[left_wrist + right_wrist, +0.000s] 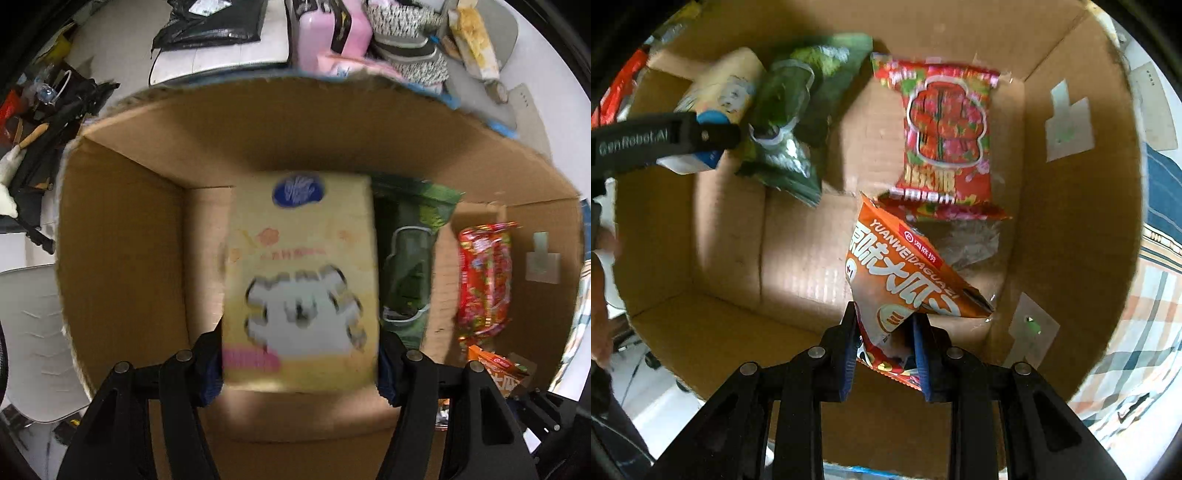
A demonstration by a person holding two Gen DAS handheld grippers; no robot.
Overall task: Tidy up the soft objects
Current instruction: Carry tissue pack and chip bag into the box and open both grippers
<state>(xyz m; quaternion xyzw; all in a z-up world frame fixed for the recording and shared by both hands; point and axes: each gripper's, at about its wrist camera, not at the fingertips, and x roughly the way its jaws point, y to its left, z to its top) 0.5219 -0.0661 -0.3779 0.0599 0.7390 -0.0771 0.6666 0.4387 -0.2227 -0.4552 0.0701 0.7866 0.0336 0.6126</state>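
Observation:
My left gripper (301, 363) is shut on a yellow tissue pack (301, 280) with a white cartoon animal on it, held inside an open cardboard box (122, 236). My right gripper (884, 354) is shut on the lower edge of an orange snack bag (897, 269), low over the box floor (798, 243). A green bag (410, 266) (798, 122) and a red snack bag (484, 280) (945, 129) lie in the box. In the right wrist view the left gripper (679, 136) shows at the left with the tissue pack (720, 88) in it.
Beyond the box's far wall lie a pink case (332, 33), patterned slippers (410, 48), a black bag (210, 22) and a yellow packet (476, 40). White labels (1067, 122) stick to the box's right wall. A checked cloth (1145, 295) lies to the right, a person's hand (602, 258) at the left.

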